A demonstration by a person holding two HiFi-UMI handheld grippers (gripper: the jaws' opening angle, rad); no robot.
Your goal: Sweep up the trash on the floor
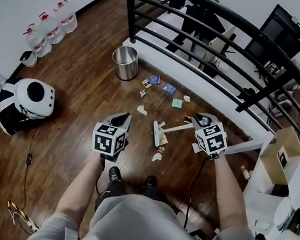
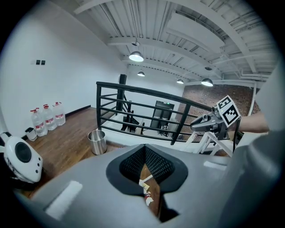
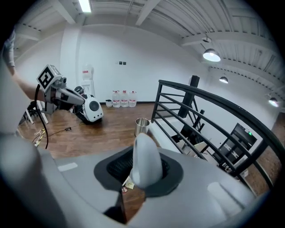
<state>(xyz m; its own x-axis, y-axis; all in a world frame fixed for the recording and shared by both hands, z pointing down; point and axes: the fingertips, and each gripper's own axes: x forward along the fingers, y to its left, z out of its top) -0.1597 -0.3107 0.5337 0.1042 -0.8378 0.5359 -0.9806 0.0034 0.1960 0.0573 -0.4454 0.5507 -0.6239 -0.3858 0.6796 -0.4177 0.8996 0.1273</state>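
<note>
**Head view, from above.** A person stands on a dark wooden floor (image 1: pixel 83 78) with a gripper in each hand. The right gripper (image 1: pixel 199 122) is clenched on the white handle of a broom (image 1: pixel 156 136). The brush head rests on the floor between the two grippers, a little beyond the person's shoes (image 1: pixel 114 174). The left gripper (image 1: pixel 120 120) hangs just left of the brush head, apart from it. The trash (image 1: pixel 169 88) is blue and green packets and crumpled paper scraps. It lies scattered from the brush head out toward a steel bin (image 1: pixel 125 63) at the foot of a black railing (image 1: pixel 210 27), and a few scraps lie just beside the brush. At far left stand three water bottles (image 1: pixel 48 30); nearer, at left, sits a white-and-black rounded device (image 1: pixel 32 98). A cardboard box (image 1: pixel 280 151) at right appears in this view only.

**Left gripper view.** The jaws stand slightly apart with nothing between them, and only floor and scraps show through the gap. The right gripper's marker cube shows at right, before the railing.

**Right gripper view.** The rounded grey-white handle end fills the jaws, with the pads pressed on it, a detail the head view hides. Both gripper views add ceiling lamps (image 2: pixel 136 56), unseen from above.
</note>
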